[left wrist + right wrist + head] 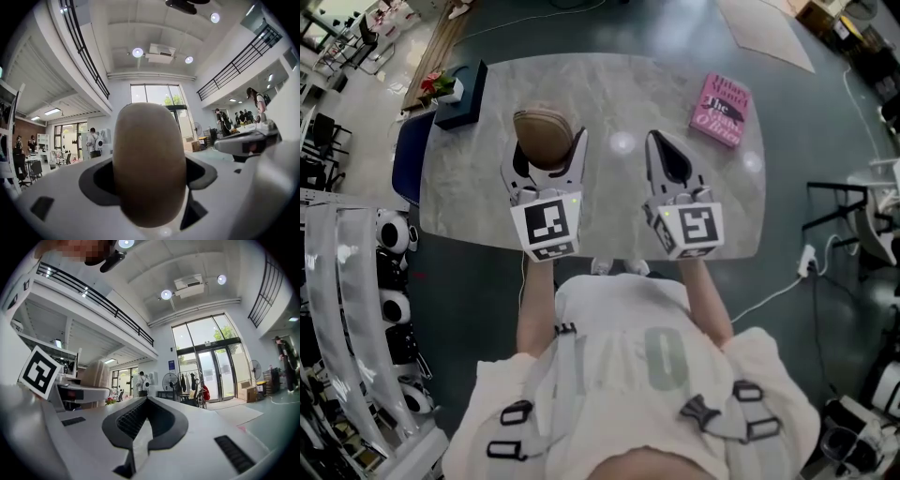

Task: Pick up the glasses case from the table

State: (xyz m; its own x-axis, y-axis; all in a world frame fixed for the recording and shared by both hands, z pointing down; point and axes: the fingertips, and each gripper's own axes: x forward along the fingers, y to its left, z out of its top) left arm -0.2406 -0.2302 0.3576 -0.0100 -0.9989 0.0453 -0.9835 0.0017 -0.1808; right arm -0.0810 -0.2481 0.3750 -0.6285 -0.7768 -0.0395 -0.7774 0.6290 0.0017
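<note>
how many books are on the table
1. The pink book lies flat near the far right corner of the table. The left gripper and right gripper cover part of it, so another could be hidden.

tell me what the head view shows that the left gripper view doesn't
Only the head view: the grey table, the pink book at its far right, a dark box with flowers at its far left. Only the left gripper view: tall windows, ceiling lights, a balcony railing. Both: the brown glasses case clamped in the left gripper.
</note>
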